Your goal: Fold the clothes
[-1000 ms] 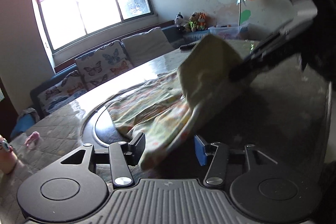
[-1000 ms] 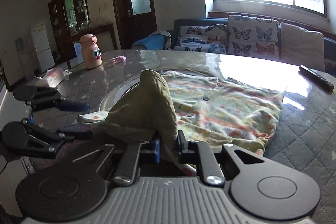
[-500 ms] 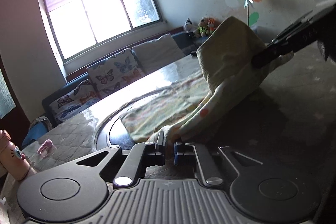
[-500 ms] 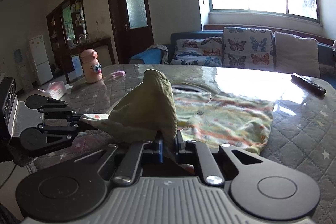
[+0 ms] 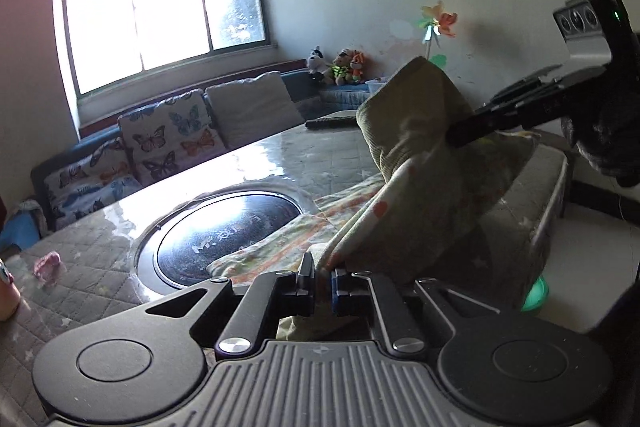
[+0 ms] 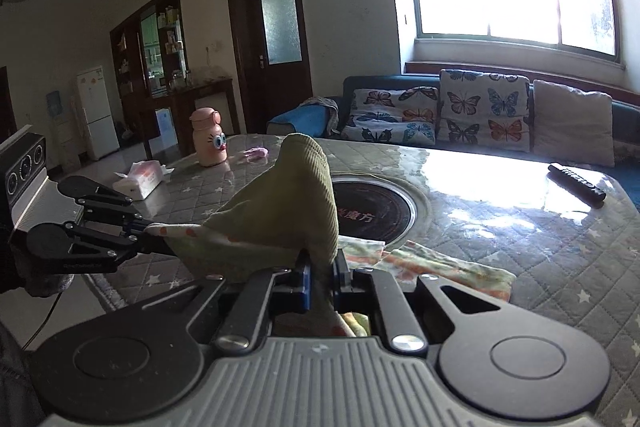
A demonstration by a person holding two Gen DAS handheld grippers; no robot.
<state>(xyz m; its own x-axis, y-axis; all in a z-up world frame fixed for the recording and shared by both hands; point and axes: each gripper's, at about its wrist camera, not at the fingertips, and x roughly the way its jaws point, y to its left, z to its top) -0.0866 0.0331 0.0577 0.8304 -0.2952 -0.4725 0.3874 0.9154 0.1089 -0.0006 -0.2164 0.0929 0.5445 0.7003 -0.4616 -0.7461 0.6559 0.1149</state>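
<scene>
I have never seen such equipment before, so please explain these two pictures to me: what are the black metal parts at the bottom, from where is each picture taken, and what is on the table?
No robot arm is here. A person holds a two-finger hand tool in each hand, and each tool carries a wide-angle camera that looks forward along its fingers. One picture comes from the left gripper, the other from the right gripper; each tool also shows in the other's picture.

Both are shut on the garment, a small patterned piece of clothing with a plain greenish part, raised at the near edge while the rest lies on the table.

The table has a quilted cover and a round dark plate in its middle. On it are a remote control, a pink bottle, a tissue pack and a small pink item.
</scene>
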